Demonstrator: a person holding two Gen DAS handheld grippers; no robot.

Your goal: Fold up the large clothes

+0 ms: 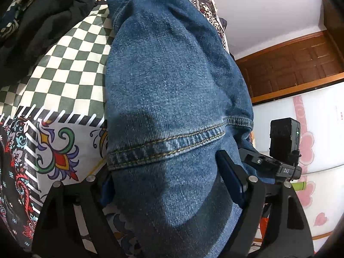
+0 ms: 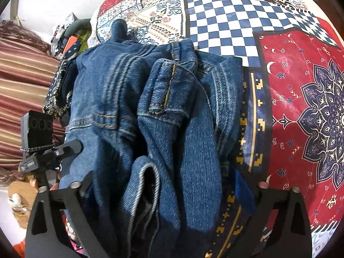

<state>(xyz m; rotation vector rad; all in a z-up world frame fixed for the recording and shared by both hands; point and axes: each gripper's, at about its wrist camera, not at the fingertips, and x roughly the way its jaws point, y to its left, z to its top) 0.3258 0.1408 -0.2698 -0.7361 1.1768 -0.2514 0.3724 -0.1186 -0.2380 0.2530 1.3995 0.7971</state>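
Observation:
A pair of blue jeans (image 1: 167, 81) lies on a patchwork bedspread (image 1: 71, 68). In the left wrist view a leg with its stitched hem (image 1: 167, 148) fills the middle, and my left gripper (image 1: 169, 185) has its jaws wide on either side of the denim; the blue pad (image 1: 231, 180) rests against the cloth. In the right wrist view the jeans (image 2: 150, 111) lie bunched and folded over, waistband and pocket up. My right gripper (image 2: 169, 187) also stands open around the bunched denim, its right pad (image 2: 243, 191) beside the cloth.
A black garment (image 1: 43, 21) lies at the bed's far left. The other gripper's black body (image 1: 283, 150) shows on the right, and again at the left in the right wrist view (image 2: 40, 142). A striped cloth (image 2: 23, 81) and clutter lie beyond the bed edge. A wooden door (image 1: 296, 64) stands behind.

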